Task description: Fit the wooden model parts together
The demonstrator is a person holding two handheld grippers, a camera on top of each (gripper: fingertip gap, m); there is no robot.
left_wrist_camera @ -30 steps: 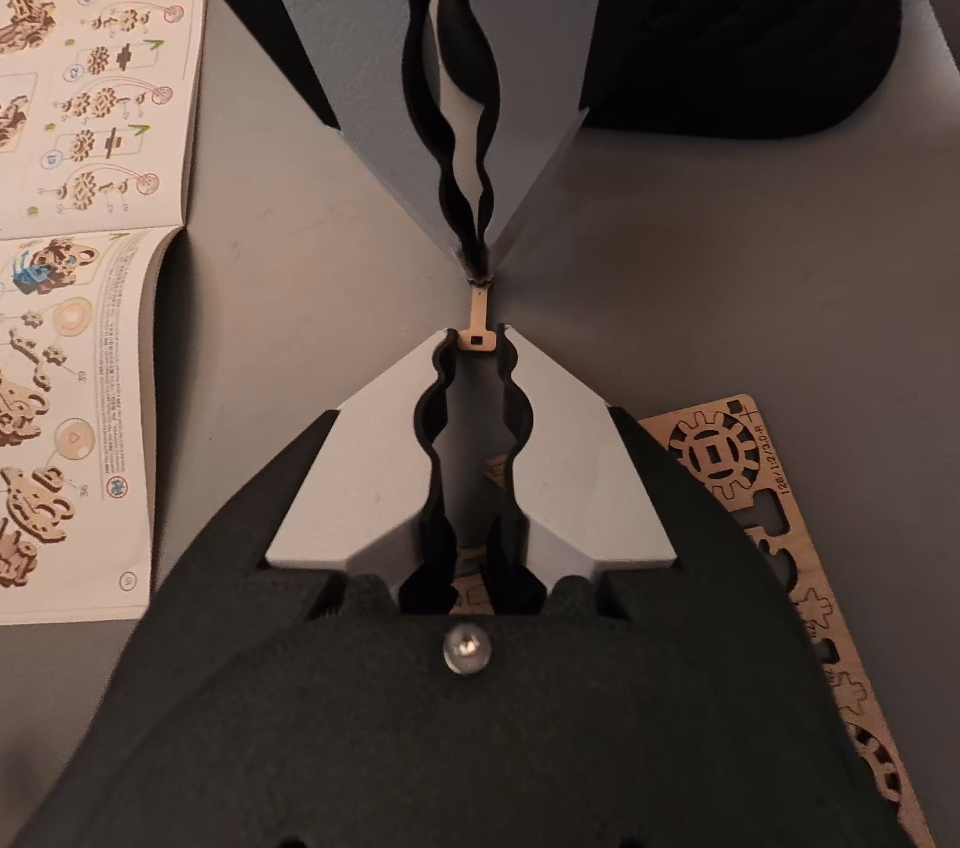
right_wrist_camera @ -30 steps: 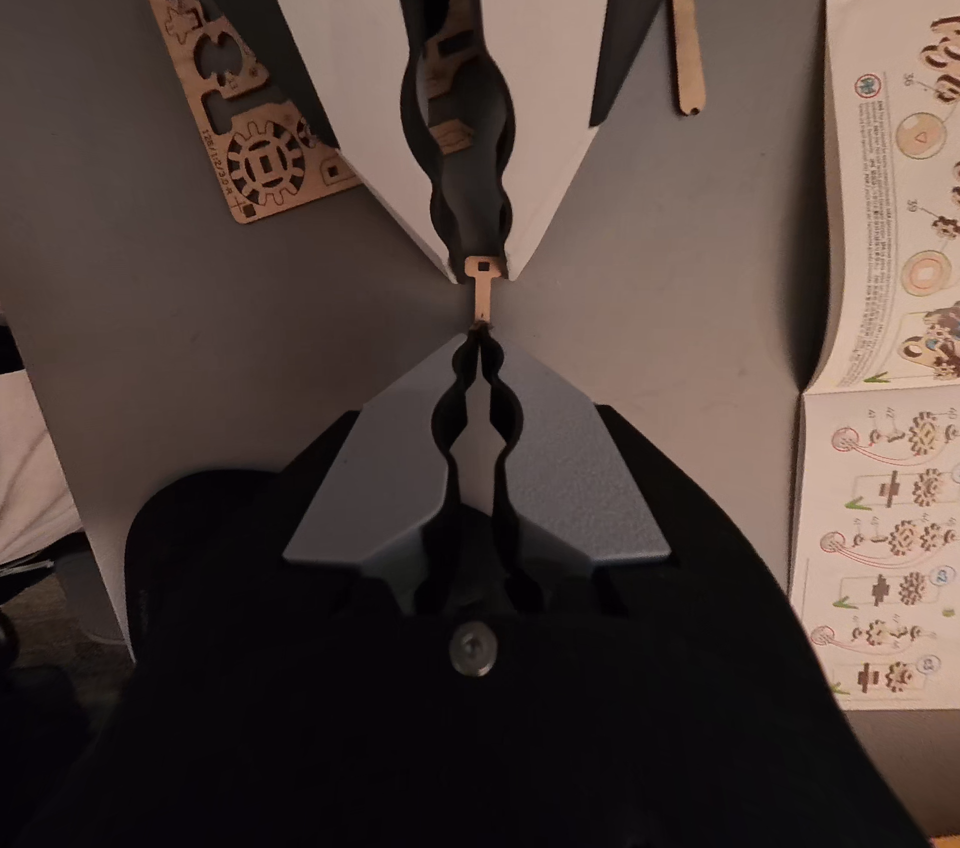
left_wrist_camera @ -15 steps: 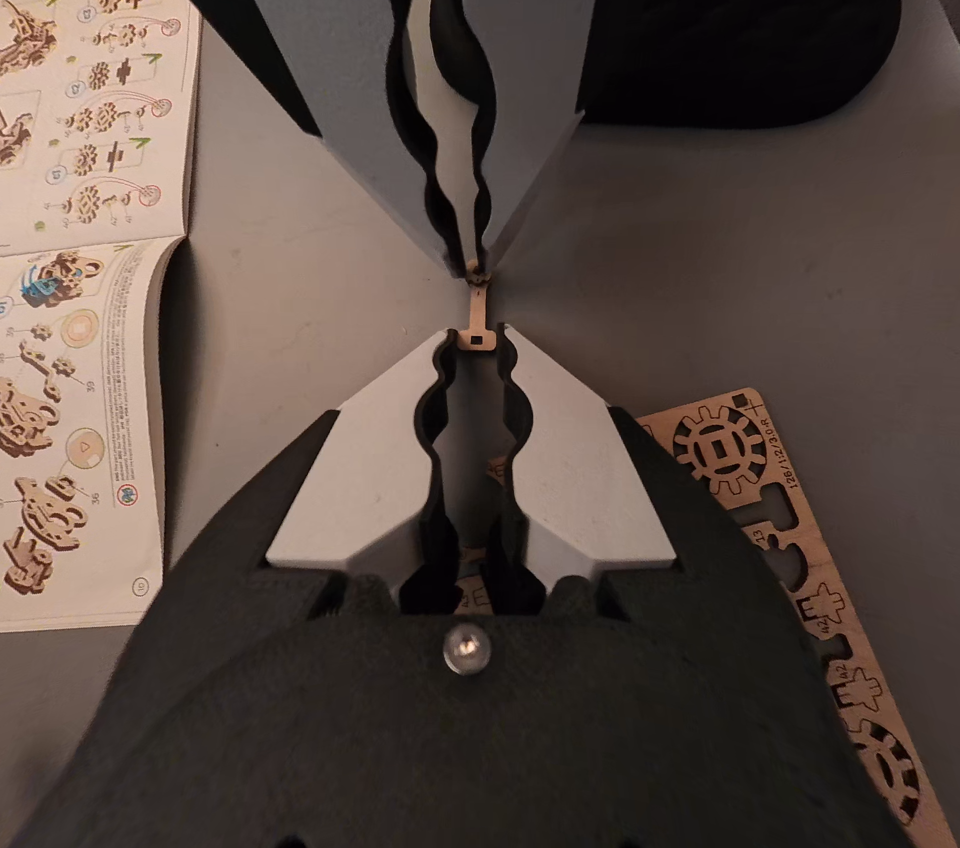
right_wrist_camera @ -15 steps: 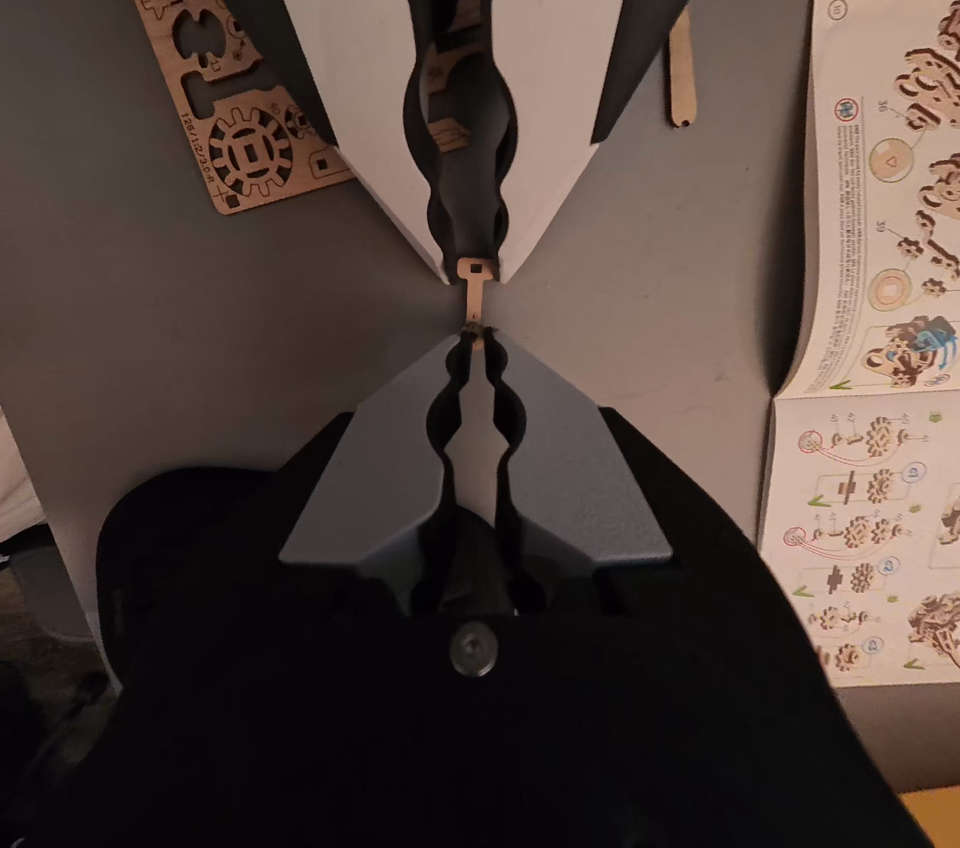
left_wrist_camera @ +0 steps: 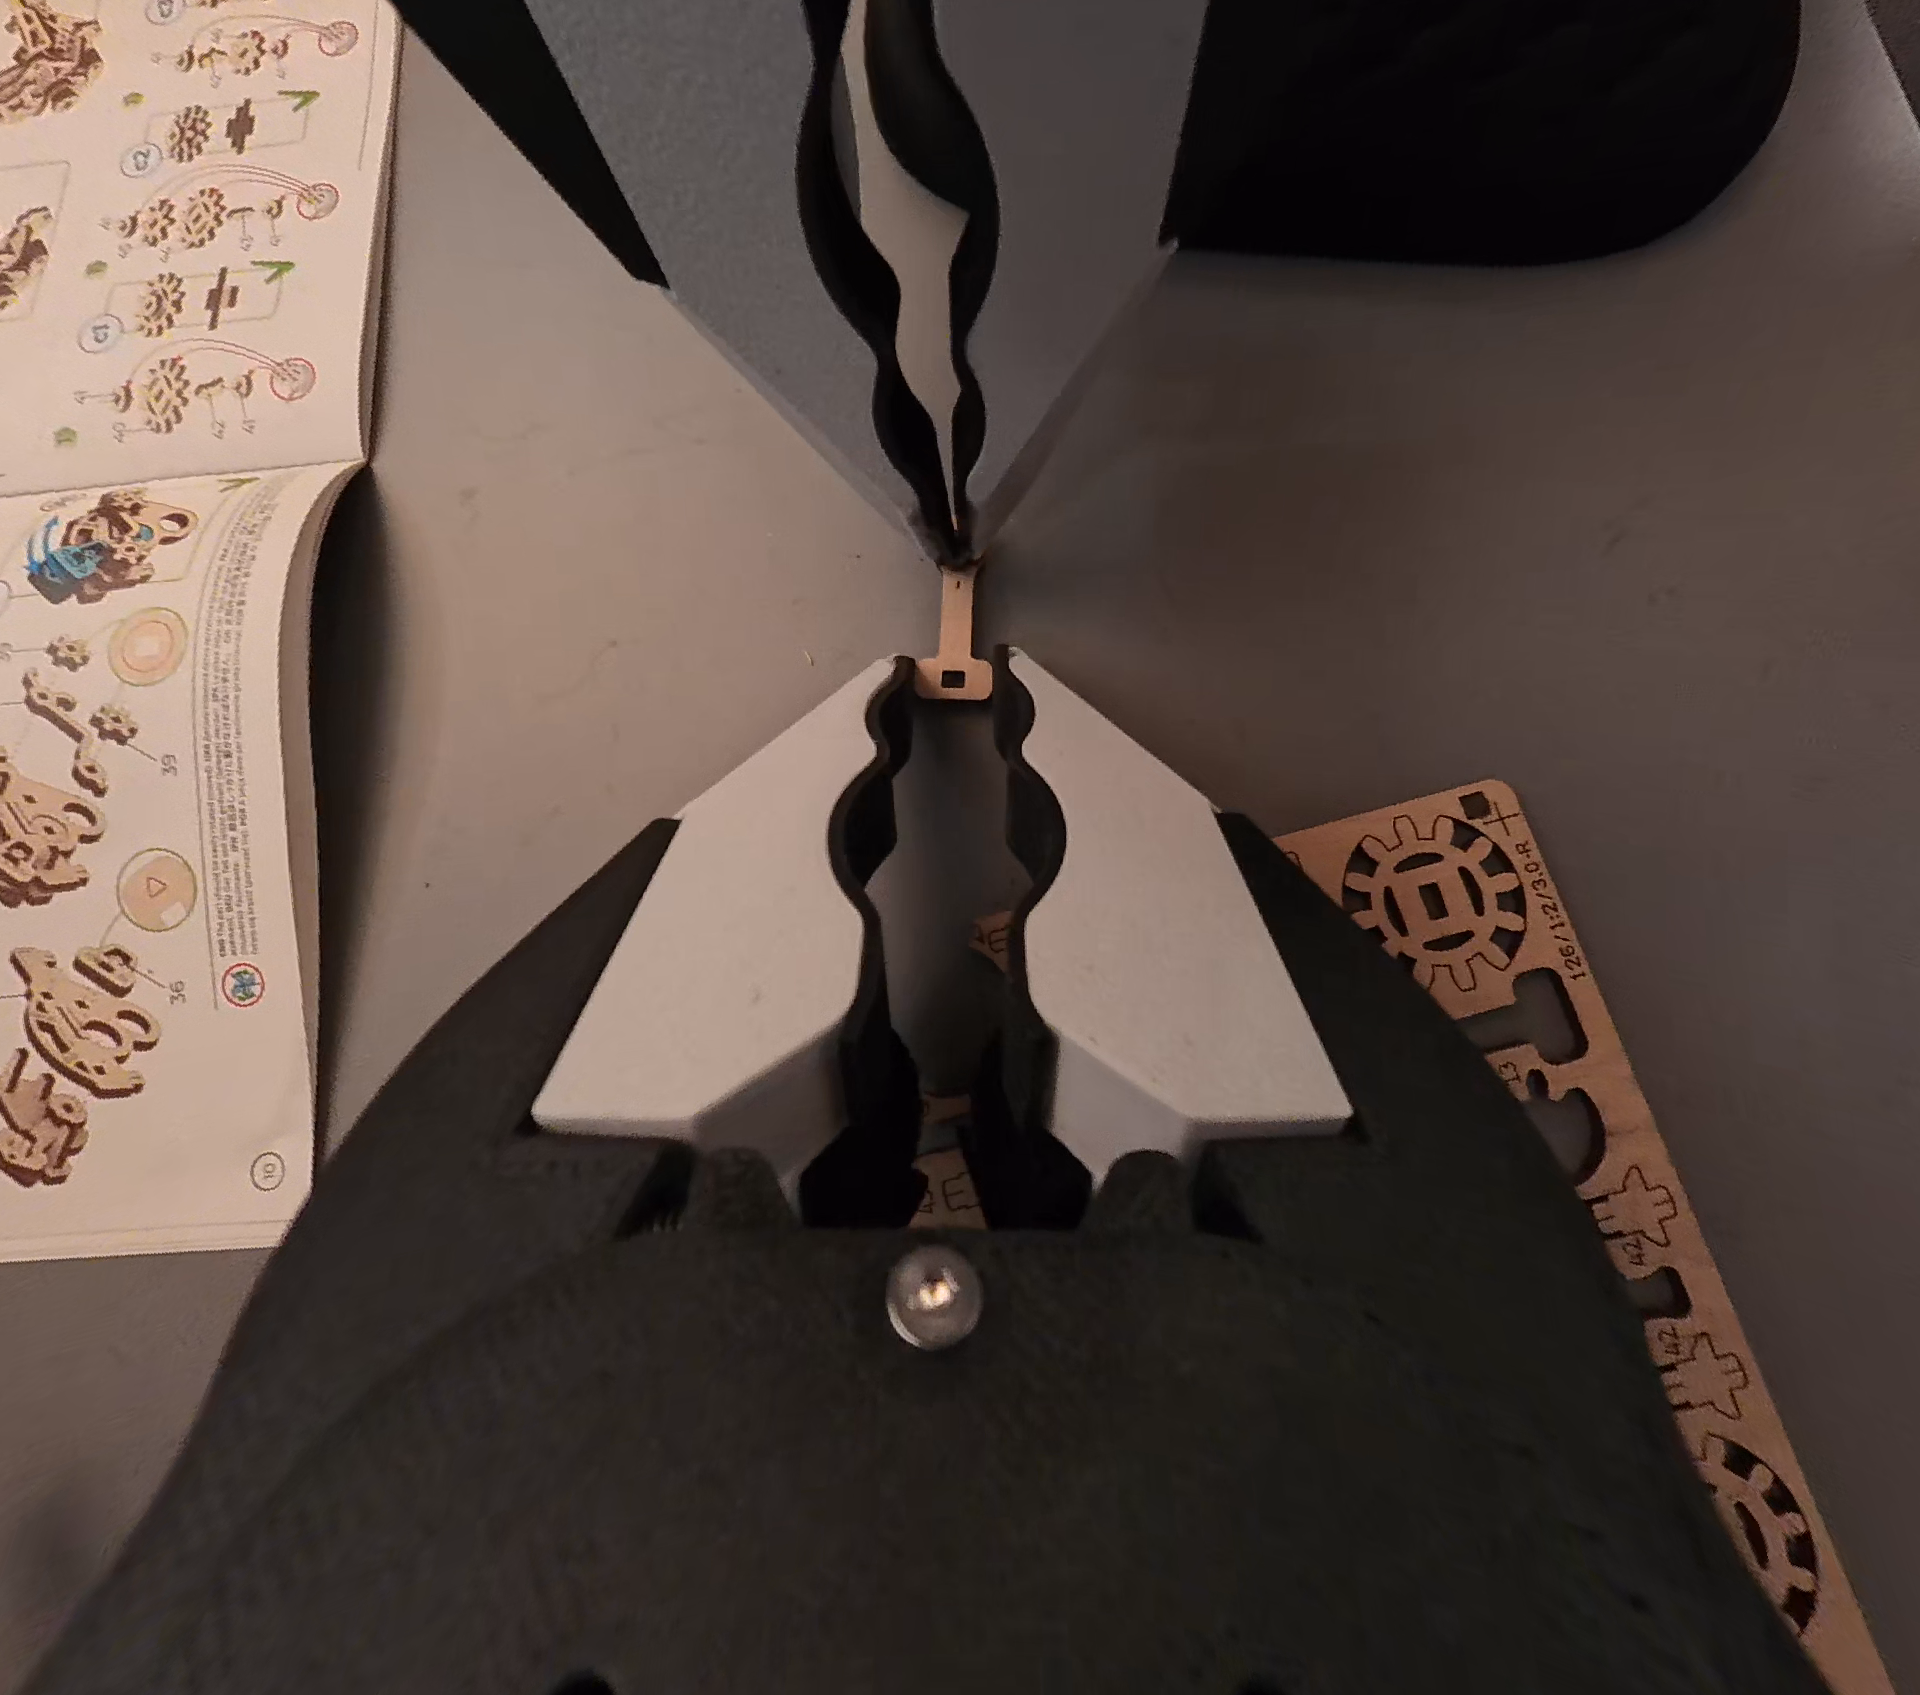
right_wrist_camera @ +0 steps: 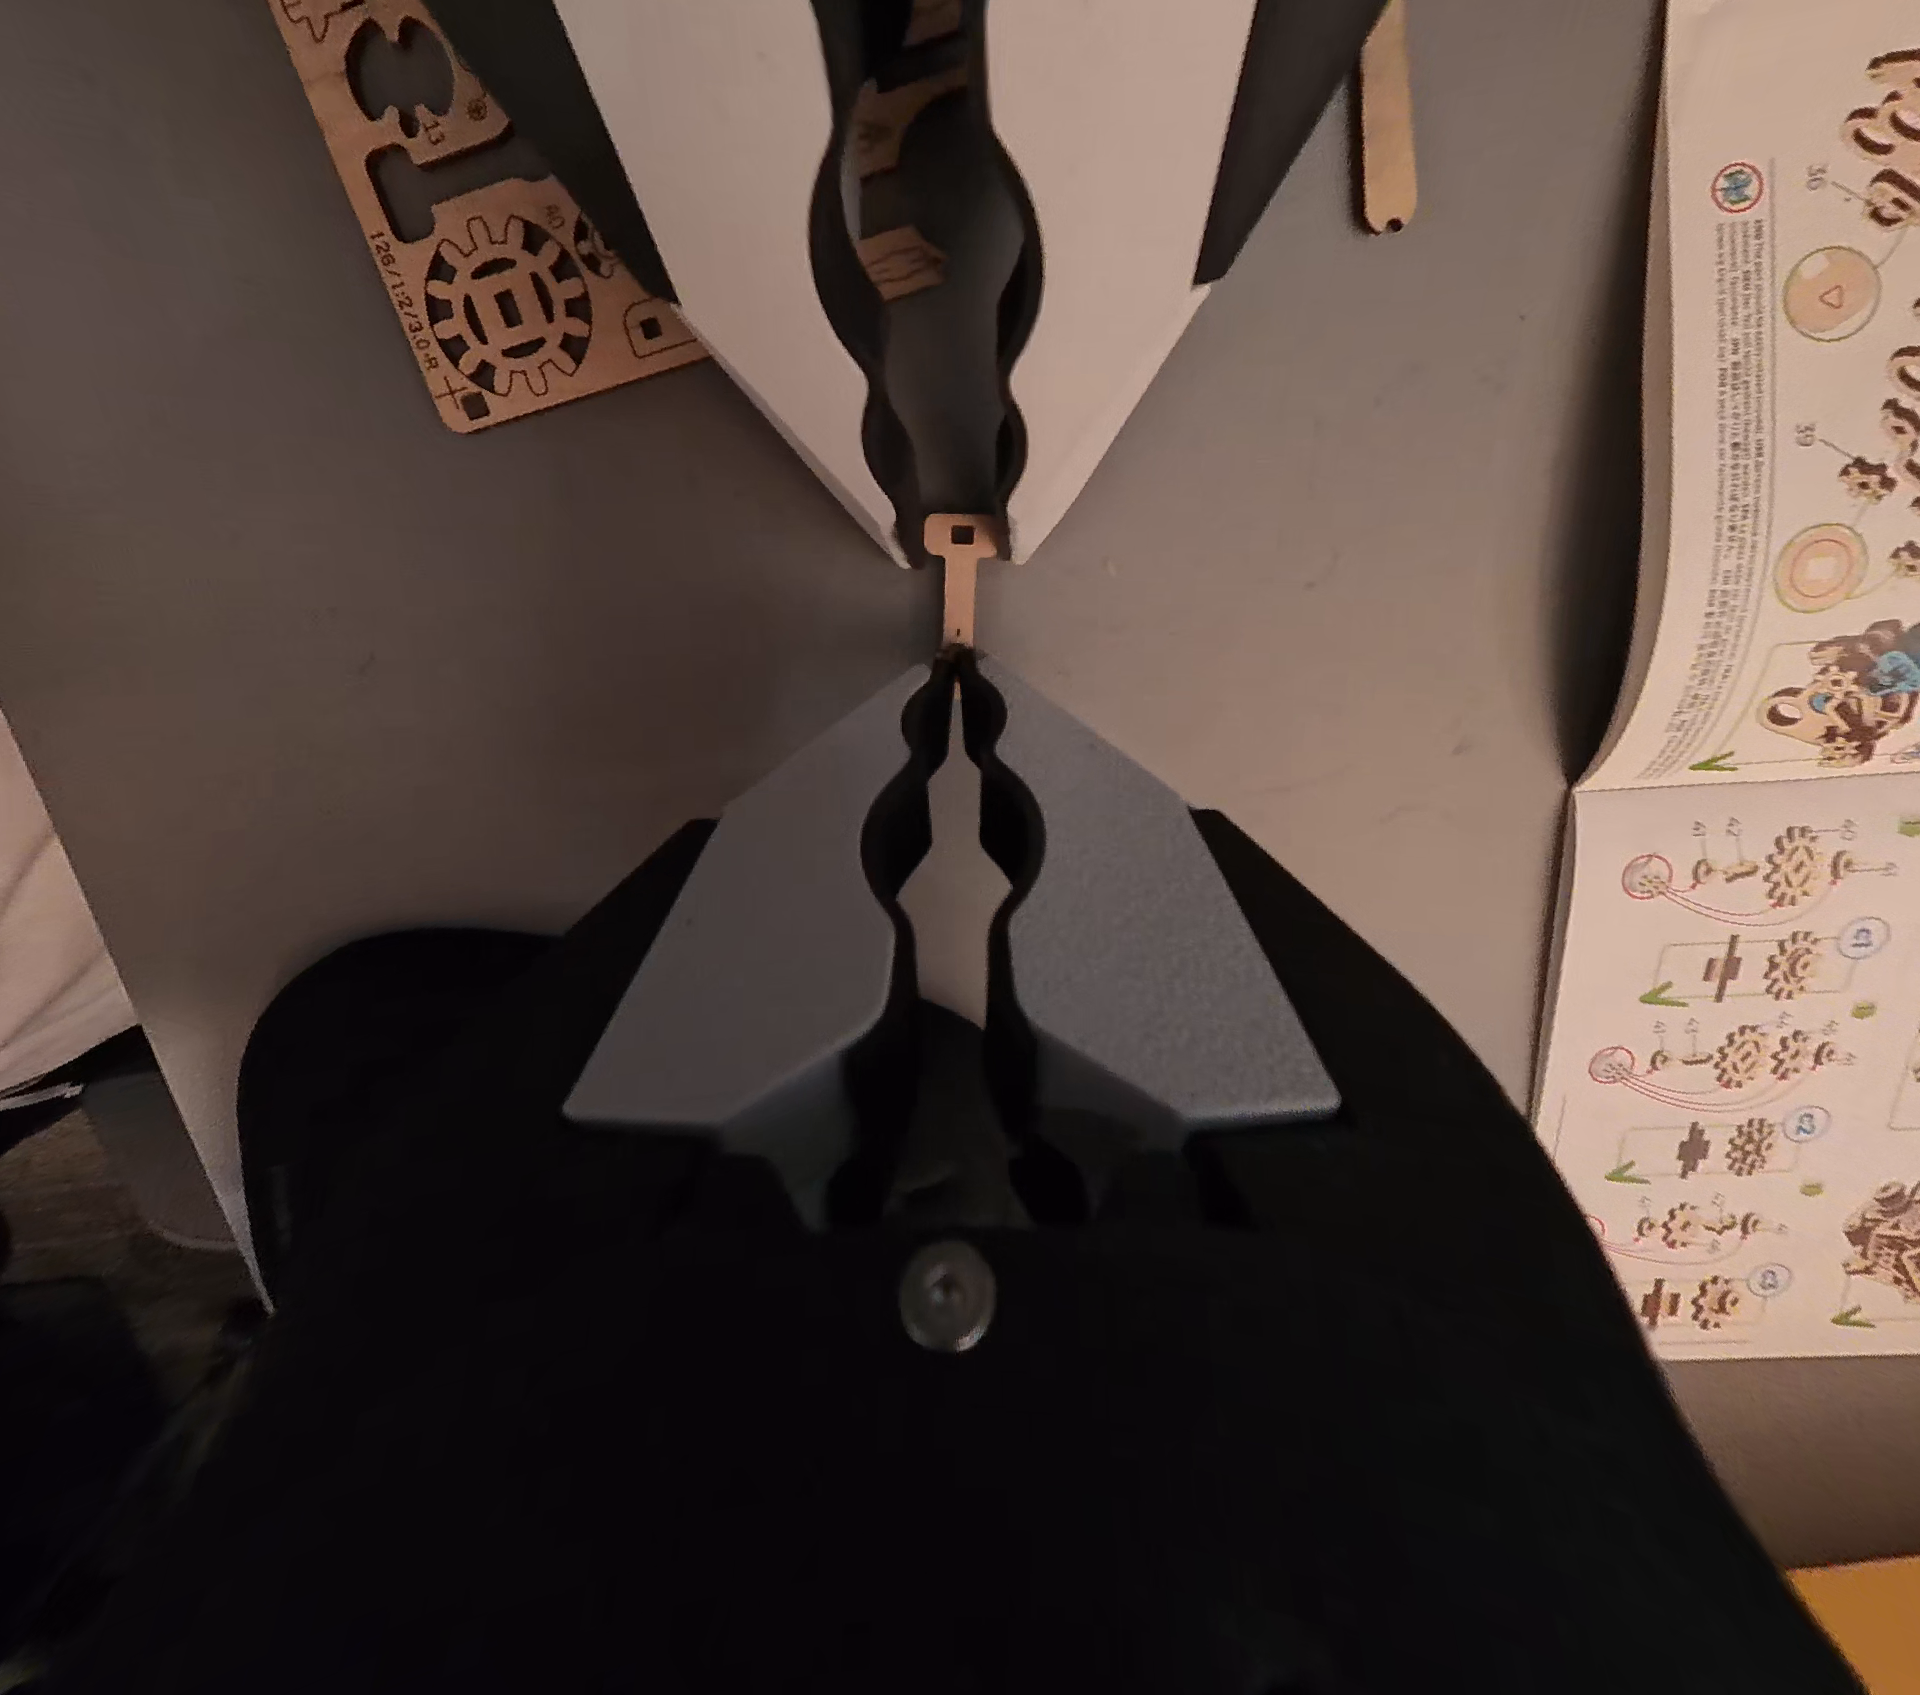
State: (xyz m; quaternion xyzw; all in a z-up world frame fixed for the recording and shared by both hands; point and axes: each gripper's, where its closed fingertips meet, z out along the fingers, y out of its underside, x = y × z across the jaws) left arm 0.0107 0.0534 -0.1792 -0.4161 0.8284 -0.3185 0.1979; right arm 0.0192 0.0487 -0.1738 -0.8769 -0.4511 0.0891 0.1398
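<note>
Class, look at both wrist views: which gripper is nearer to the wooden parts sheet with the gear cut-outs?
Left. The left gripper is above the wooden parts sheet, which shows under and beside it; the right gripper sits farther off, across the small wooden part.

The small wooden part [left_wrist_camera: 957, 653] is pale tan with one tiny dark square hole, against a plain grey tabletop [left_wrist_camera: 1455, 585]. The left gripper [left_wrist_camera: 954, 677] has light grey fingers with wavy black linings on a matt black body, while the right gripper [right_wrist_camera: 958, 677] has bluish-grey fingers, likewise black-lined. The wooden parts sheet [left_wrist_camera: 1621, 1126] is light brown with dark-edged cog-shaped cutouts, and the instruction booklet [left_wrist_camera: 156, 502] is cream with brown drawings, green arrows, red circles and a blue spot.
</note>
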